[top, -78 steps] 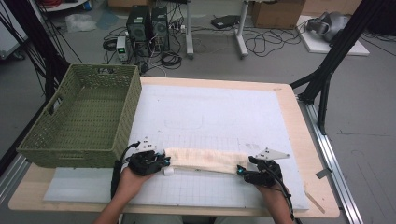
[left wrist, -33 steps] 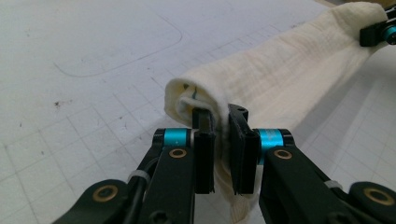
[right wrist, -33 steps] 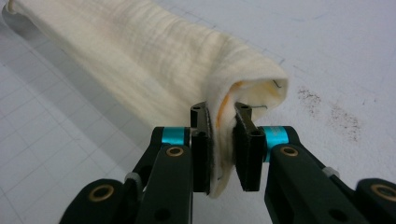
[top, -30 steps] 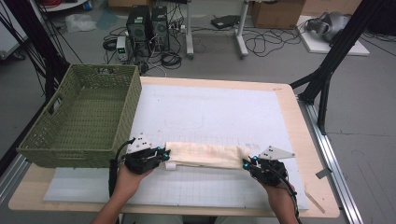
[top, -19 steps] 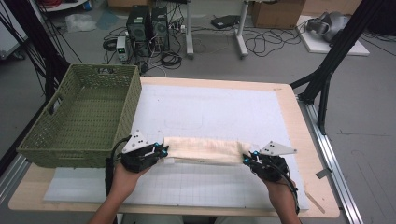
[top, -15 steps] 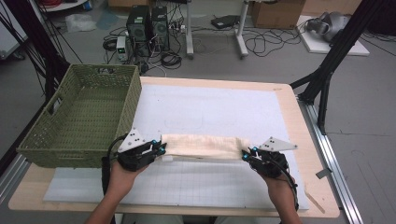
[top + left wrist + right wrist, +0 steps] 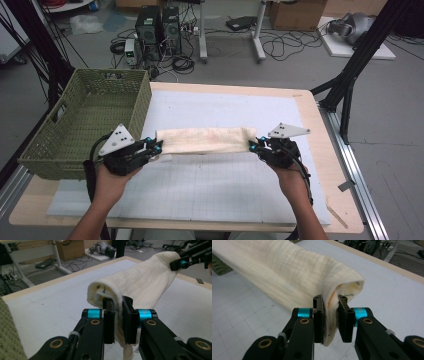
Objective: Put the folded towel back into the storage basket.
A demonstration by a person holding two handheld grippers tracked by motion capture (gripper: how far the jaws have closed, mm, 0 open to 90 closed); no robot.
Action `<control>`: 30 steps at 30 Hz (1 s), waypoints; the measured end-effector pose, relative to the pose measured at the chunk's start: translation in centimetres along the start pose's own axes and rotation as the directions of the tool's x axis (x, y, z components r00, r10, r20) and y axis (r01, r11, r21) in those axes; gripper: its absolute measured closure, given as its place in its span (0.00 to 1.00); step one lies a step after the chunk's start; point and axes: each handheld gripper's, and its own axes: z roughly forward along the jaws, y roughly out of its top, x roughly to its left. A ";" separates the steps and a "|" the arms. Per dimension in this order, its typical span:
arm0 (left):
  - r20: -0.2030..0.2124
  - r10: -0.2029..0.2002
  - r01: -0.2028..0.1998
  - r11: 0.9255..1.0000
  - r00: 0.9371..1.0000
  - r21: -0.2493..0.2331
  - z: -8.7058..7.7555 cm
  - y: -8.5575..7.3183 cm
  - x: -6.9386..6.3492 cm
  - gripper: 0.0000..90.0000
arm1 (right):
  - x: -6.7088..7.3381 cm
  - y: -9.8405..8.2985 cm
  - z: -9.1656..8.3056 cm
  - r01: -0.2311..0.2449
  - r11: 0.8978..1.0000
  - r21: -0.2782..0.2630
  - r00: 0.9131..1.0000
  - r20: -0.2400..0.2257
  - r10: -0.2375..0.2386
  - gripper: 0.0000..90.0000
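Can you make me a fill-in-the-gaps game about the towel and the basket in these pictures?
1. The left gripper and the right gripper each pinch one end of the folded cream ____.
2. The towel hangs stretched above the white ____.
3. The woven basket at the table's left edge is coloured ____.

Missing words: towel; mat; green

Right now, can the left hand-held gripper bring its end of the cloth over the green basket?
Probably yes. The left hand-held gripper is shut on the cloth right beside the green basket, with nothing between them; the right hand-held gripper holds the other end.
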 end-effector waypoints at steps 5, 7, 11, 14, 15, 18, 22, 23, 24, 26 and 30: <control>-0.037 -0.018 0.017 1.000 0.999 -0.019 -1.6 0.5 1.2 0.90 | 0.4 2.0 1.1 0.024 1.000 -0.016 0.999 -0.023 -0.024 0.86; -0.051 -0.022 0.021 1.000 0.998 -0.023 -2.2 0.5 1.7 0.90 | 0.6 3.0 1.7 0.040 0.999 -0.020 0.999 -0.033 -0.041 0.86; -0.077 -0.035 0.033 0.999 0.996 -0.029 -3.3 0.5 2.9 0.90 | 1.3 4.8 2.9 0.072 0.997 -0.016 0.996 -0.047 -0.073 0.86; -0.098 -0.042 0.039 0.999 0.994 -0.033 -4.2 0.4 3.7 0.90 | 1.7 6.1 3.8 0.088 0.996 -0.023 0.994 -0.060 -0.089 0.86; -0.106 -0.046 0.042 0.998 0.993 -0.036 -4.5 0.3 3.9 0.90 | 1.9 6.5 4.1 0.091 0.995 -0.027 0.994 -0.063 -0.093 0.86; -0.124 -0.051 0.046 0.998 0.991 -0.042 -5.3 0.3 4.6 0.90 | 2.4 7.6 5.0 0.102 0.994 -0.035 0.992 -0.076 -0.105 0.86; -0.156 -0.060 0.053 0.997 0.986 -0.052 -6.5 0.3 5.4 0.90 | 3.1 8.9 6.3 0.119 0.992 -0.048 0.989 -0.087 -0.123 0.86; -0.163 -0.063 0.054 0.997 0.985 -0.054 -6.9 0.3 5.7 0.90 | 3.3 9.2 6.5 0.124 0.991 -0.051 0.988 -0.091 -0.129 0.86; -0.167 -0.062 0.054 0.997 0.984 -0.054 -7.1 0.2 5.9 0.90 | 3.5 9.6 6.9 0.129 0.990 -0.050 0.987 -0.094 -0.133 0.86; -0.184 -0.064 0.055 0.997 0.981 -0.055 -7.9 0.1 6.3 0.90 | 3.9 10.3 7.5 0.138 0.989 -0.054 0.985 -0.102 -0.142 0.86; -0.207 -0.077 0.065 0.996 0.975 -0.065 -9.2 -0.1 7.2 0.90 | 4.8 11.6 8.7 0.159 0.985 -0.064 0.978 -0.125 -0.166 0.87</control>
